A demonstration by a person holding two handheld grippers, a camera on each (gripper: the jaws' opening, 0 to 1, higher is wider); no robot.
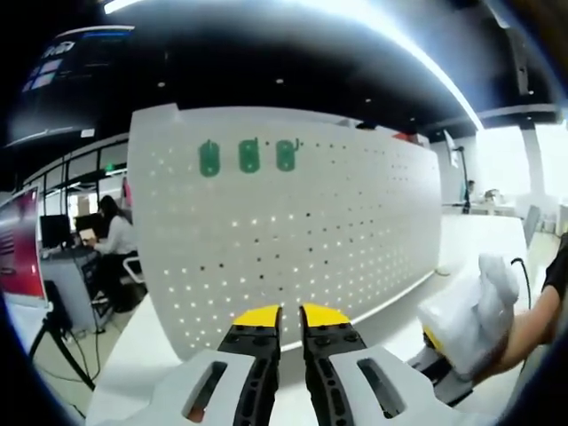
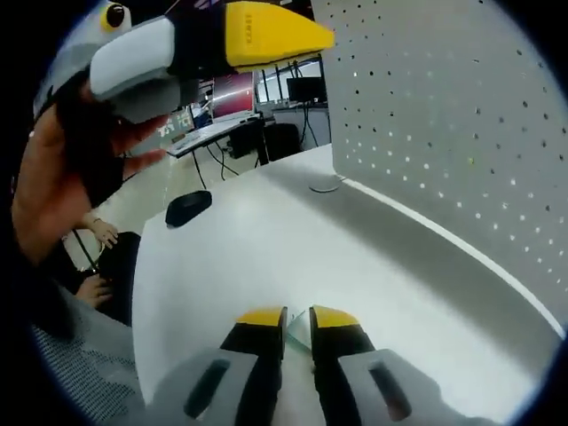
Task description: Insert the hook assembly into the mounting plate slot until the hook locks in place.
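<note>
The white pegboard mounting plate [image 1: 293, 222] stands upright on a white table, and three green hooks [image 1: 248, 156] hang in a row near its upper left. In the left gripper view my left gripper [image 1: 290, 316] is in front of the board's lower part, well below the hooks, with its yellow-tipped jaws shut and nothing between them. At the right of that view a white-gloved hand [image 1: 475, 311] holds my right gripper. In the right gripper view my right gripper [image 2: 298, 319] is low over the table [image 2: 266, 257] with its jaws shut and empty. My left gripper [image 2: 257, 35] is up at the top left, held by a hand.
The pegboard [image 2: 444, 115] rises along the right of the right gripper view. A black mouse [image 2: 188, 207] lies near the table's far edge, and a small round disc [image 2: 327, 185] sits at the board's foot. Desks, monitors and a seated person [image 1: 111, 235] are beyond the table.
</note>
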